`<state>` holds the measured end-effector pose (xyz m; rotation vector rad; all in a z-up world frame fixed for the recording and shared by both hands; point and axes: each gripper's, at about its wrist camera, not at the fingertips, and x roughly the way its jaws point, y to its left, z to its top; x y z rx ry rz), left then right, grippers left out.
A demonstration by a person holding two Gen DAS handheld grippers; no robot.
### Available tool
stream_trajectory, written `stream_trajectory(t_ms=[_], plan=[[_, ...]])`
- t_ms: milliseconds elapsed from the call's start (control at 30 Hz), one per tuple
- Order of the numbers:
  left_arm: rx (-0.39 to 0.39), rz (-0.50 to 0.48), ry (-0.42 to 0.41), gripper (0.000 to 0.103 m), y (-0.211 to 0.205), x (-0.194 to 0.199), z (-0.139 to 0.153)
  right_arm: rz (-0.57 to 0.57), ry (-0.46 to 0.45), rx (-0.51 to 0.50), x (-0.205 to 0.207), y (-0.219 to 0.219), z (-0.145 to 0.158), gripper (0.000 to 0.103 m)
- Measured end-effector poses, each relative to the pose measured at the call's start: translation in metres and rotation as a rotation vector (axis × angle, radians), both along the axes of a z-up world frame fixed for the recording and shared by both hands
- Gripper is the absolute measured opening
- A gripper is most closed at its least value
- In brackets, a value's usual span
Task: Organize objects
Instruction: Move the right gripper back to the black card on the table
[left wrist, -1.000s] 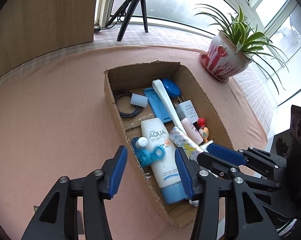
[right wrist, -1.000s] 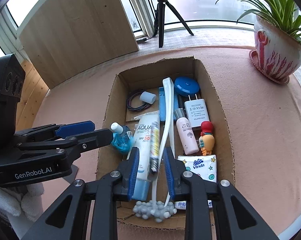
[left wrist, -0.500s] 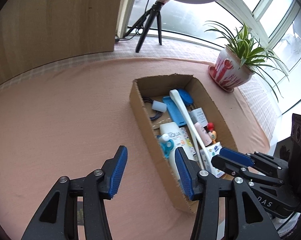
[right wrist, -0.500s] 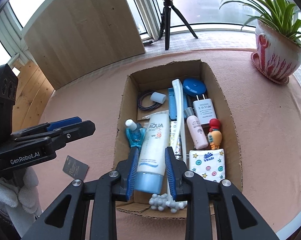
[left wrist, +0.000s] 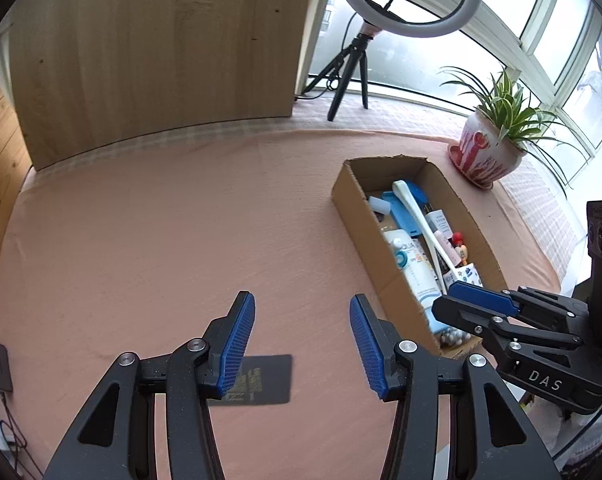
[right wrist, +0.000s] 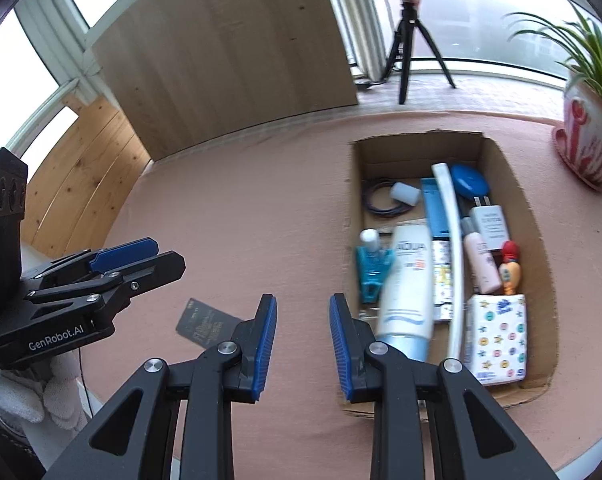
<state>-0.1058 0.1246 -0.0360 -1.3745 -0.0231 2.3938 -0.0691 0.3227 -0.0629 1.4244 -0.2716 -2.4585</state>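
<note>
Both the left gripper (left wrist: 302, 330) and right gripper (right wrist: 303, 334) hover wide and empty, while the dark card (right wrist: 207, 323), outside the cardboard box (right wrist: 351, 240) at its 8 o'clock, lies flat on the surface (left wrist: 161, 220), so fingers may slide off.

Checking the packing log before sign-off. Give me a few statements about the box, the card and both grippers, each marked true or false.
1. The left gripper has its jaws open and holds nothing. True.
2. The right gripper is clamped on the sunscreen tube. False: its jaws are open and empty; the tube lies in the cardboard box.
3. The dark card lies on the pink cloth outside the box. True.
4. The potted plant stands inside the box. False: it stands beside it.
</note>
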Motion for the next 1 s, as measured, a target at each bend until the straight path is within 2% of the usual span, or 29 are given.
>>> stream_trajectory(t_ms=[400, 667, 800, 1000], plan=[[0.007, 0.123, -0.003, 0.054, -0.089, 0.024, -0.003, 0.141, -0.041, 0.005, -0.009, -0.065, -0.021, 0.025], [-0.009, 0.264, -0.051, 0.056, -0.169, 0.054, -0.026, 0.249, -0.094, 0.039, -0.019, -0.099, -0.045, 0.025], [-0.004, 0.325, -0.070, 0.056, -0.198, 0.069, -0.037, 0.310, -0.121, 0.069, -0.025, -0.117, -0.060, 0.025], [0.019, 0.392, -0.089, 0.056, -0.229, 0.084, -0.047, 0.340, -0.157, 0.104, -0.040, -0.132, -0.079, 0.025]])
